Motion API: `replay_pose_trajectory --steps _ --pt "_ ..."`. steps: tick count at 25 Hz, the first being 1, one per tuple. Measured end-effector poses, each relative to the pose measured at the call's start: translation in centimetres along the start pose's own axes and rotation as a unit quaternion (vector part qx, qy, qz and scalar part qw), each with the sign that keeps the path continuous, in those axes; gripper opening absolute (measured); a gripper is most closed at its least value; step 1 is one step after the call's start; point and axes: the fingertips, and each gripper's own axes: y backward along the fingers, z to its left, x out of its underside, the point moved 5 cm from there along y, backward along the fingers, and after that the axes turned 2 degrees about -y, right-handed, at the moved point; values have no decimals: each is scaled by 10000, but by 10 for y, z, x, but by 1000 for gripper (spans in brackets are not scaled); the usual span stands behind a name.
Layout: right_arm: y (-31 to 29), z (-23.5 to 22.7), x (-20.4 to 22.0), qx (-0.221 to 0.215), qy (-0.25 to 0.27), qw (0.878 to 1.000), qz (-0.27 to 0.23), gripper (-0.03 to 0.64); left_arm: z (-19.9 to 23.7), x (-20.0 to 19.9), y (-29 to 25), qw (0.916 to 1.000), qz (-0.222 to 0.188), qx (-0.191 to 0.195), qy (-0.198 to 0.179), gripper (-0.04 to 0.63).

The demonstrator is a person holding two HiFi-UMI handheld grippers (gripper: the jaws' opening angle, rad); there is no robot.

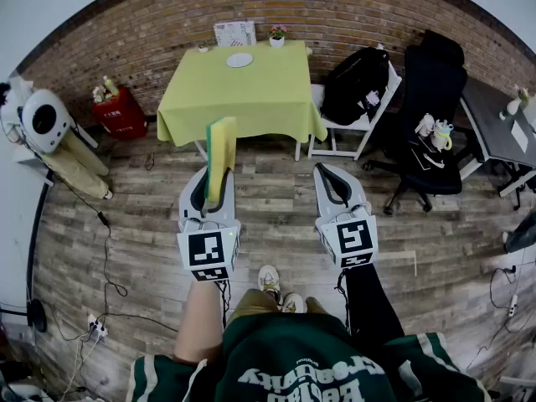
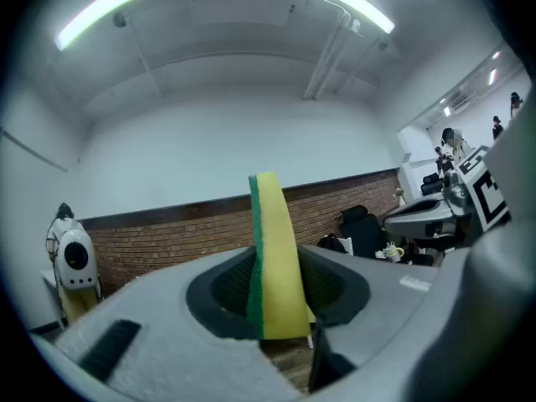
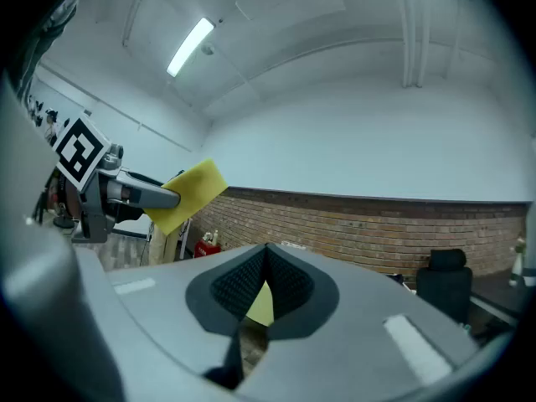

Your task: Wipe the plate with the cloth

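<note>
A yellow sponge with a green scouring side (image 1: 221, 156) stands upright in my left gripper (image 1: 215, 187), which is shut on its lower end. In the left gripper view the sponge (image 2: 276, 258) rises between the closed pads. My right gripper (image 1: 325, 174) is shut and holds nothing; its pads (image 3: 266, 262) meet at the tip. Both are held over the wooden floor, far short of the table. A white plate (image 1: 239, 59) lies on the far part of a table covered in yellow-green cloth (image 1: 243, 95). From the right gripper view the sponge (image 3: 186, 193) shows at the left.
On the table's back edge stand a printed sign (image 1: 234, 32) and a small flower pot (image 1: 277, 36). To its right, a white chair carries a black bag (image 1: 358, 84), beside a black office chair (image 1: 431, 99) and a desk (image 1: 498, 124). A red canister (image 1: 120, 111), a white machine (image 1: 46, 120) and floor cables (image 1: 105, 249) lie left.
</note>
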Motion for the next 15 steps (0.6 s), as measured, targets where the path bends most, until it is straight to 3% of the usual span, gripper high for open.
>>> replay_pose_trajectory --steps 4,9,15 --pt "0 1 0 -61 -49 10000 20 12 -1 -1 0 10000 3 -7 6 132" --pt "-6 -4 6 -126 -461 9988 -53 12 3 3 -2 10000 54 -36 -4 132" --pt "-40 0 14 -133 -473 9988 -2 12 29 17 -21 9998 140 -94 54 132"
